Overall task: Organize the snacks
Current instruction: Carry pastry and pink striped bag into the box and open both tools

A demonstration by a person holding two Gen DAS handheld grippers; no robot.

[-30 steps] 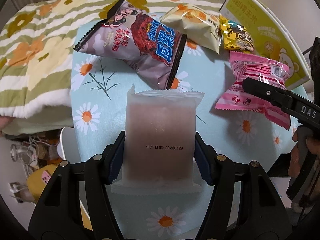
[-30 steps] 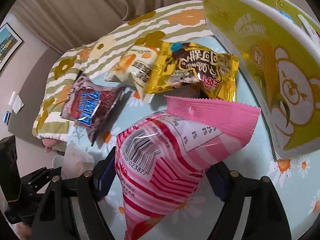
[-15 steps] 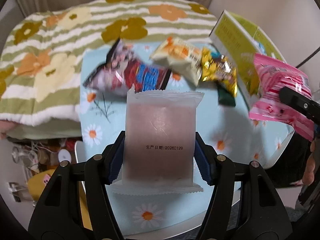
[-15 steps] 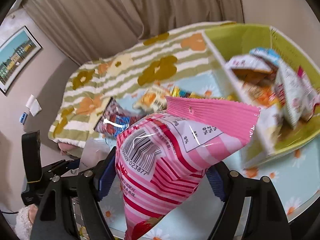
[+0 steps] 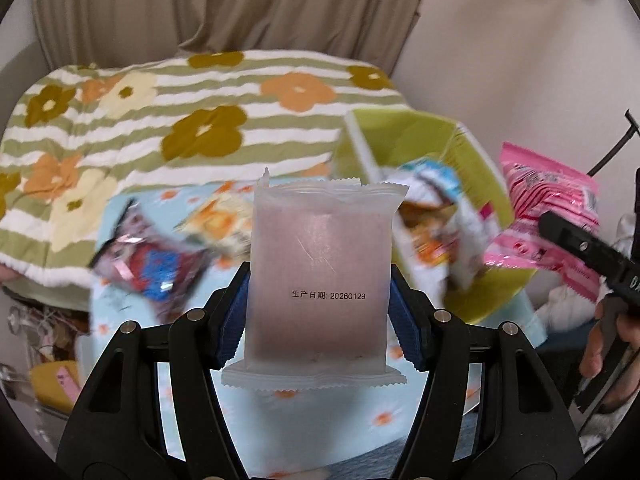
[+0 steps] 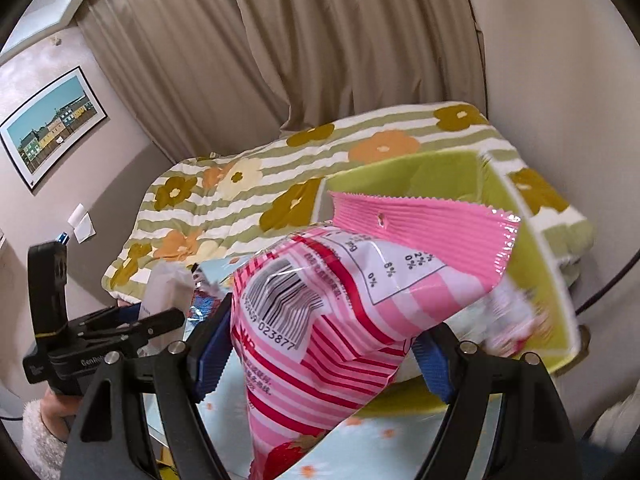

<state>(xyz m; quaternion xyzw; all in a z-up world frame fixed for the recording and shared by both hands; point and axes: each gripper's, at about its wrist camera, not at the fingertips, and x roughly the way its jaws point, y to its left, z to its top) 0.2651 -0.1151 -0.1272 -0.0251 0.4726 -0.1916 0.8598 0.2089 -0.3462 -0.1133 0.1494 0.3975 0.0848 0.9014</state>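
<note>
Right wrist view, nearest first: right gripper (image 6: 320,344) clamped on the pink bag (image 6: 344,312), blue pads pressing its lower sides, long axis running up and away, crimped top edge leaning toward the green box (image 6: 536,248); the box stands open just beyond and to the right of the bag, near the table's (image 6: 360,440) far right corner, some packets already inside, blurred; judged: right gripper is the nearer to the box mouth, so its drop should come first, forward and slightly right.

Left wrist view: left gripper (image 5: 318,312) clamped on the frosted pack (image 5: 320,280), held upright, long axis vertical, date print facing the camera; beyond it the box (image 5: 476,168) lies ahead and to the right, with the pink bag (image 5: 548,216) between; loose packets (image 5: 152,264) remain on the table (image 5: 380,432) toward its left edge; bedspread (image 5: 160,112) farthest.

Risk, as judged: the two grippers crowding one opening.
</note>
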